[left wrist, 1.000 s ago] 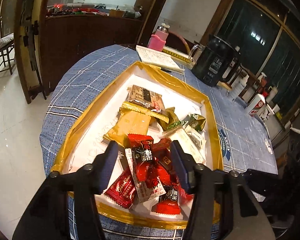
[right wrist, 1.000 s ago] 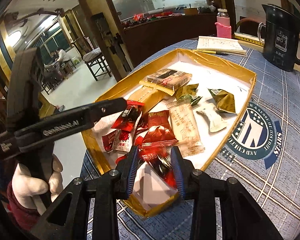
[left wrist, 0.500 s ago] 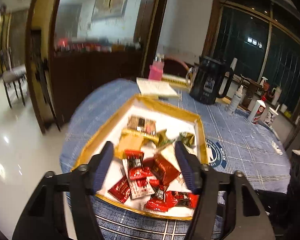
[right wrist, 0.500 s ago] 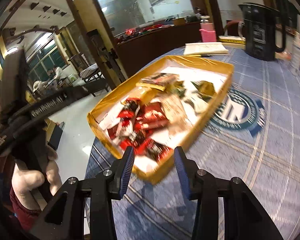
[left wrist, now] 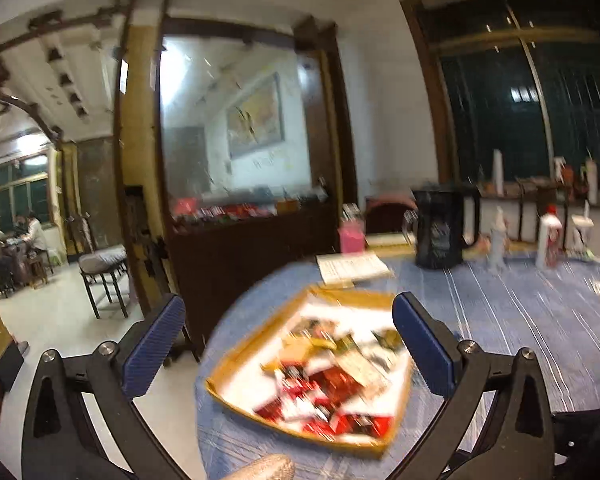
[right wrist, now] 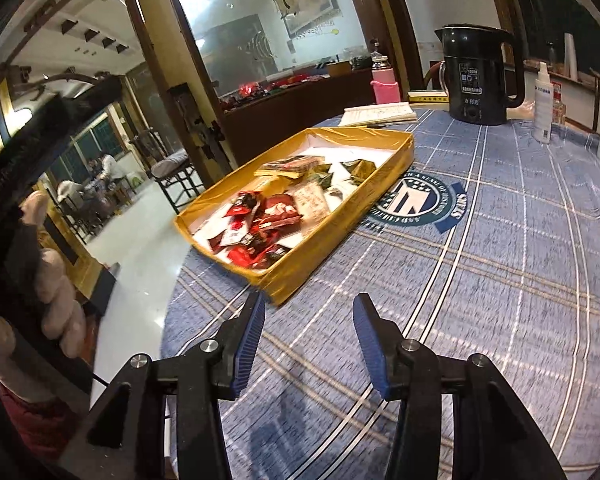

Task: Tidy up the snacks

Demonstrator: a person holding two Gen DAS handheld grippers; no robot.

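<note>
Left gripper (left wrist: pixel 288 344) raised above snack tray (left wrist: pixel 236 364), jaws wide, empty; right gripper (right wrist: pixel 309 344) low over bench (right wrist: pixel 500 280), jaws wide, empty.

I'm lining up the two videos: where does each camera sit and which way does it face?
Left wrist: on the left gripper, raised, facing the yellow tray and room; both fingers show.
Right wrist: on the right gripper, low over the tablecloth; fingers and gloved left hand show.
Shared: tray, black kettle, notebook.

Glossy foil snack wrappers (right wrist: pixel 274 216), tape-shiny cardboard tray (right wrist: pixel 342 216), woven cloth tablecloth (right wrist: pixel 500 264).
</note>
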